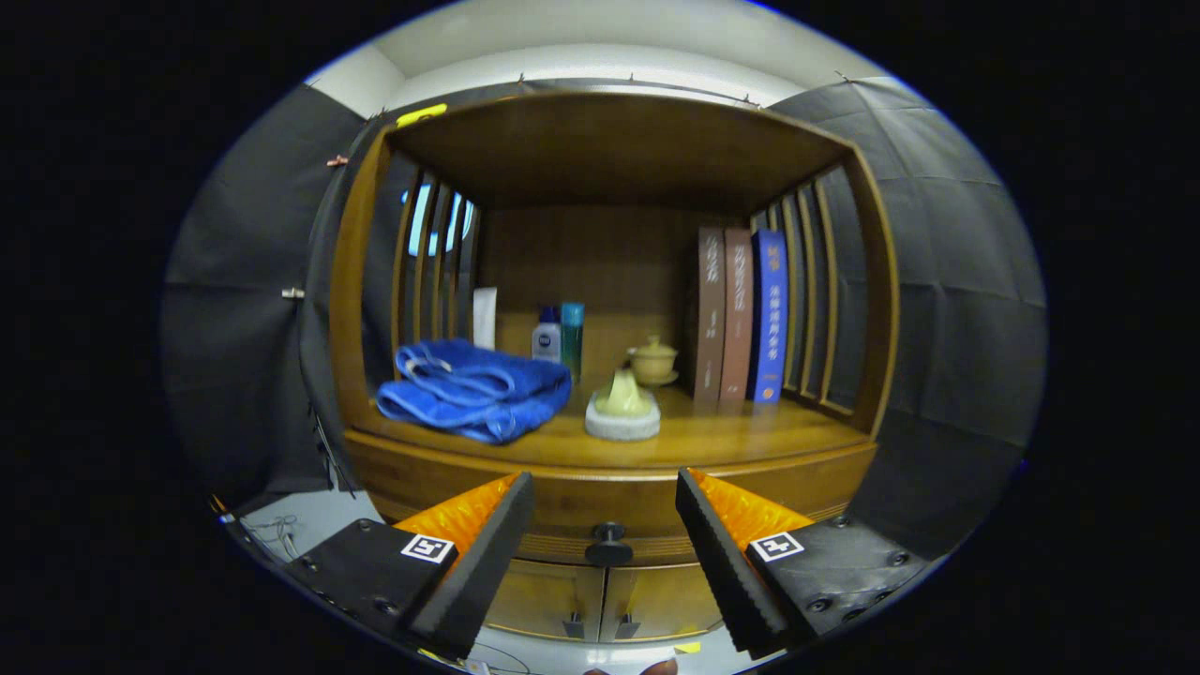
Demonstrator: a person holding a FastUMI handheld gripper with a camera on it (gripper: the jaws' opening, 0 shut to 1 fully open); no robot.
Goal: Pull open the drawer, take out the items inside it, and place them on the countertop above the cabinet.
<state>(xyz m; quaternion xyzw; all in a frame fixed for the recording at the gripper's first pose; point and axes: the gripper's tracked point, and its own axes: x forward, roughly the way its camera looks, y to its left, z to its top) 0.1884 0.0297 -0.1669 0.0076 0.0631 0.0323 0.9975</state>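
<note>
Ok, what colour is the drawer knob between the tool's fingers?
Black. The drawer knob shows best in the gripper view, centred between the open tool fingers, untouched.

Blue towel (473, 389), brown cabinet (600, 469)

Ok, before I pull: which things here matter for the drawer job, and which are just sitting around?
Job: drawer knob, between the open fingers; drawer front, shut; countertop.

Lying about: blue towel, two bottles, lidded cup, three books, cabinet doors below.

You are looking at a dim scene: the cabinet (609, 487) is catching soft light from above, its shelf recess is sinking into shadow, and fisheye distortion is bowing its side posts outward.
</note>
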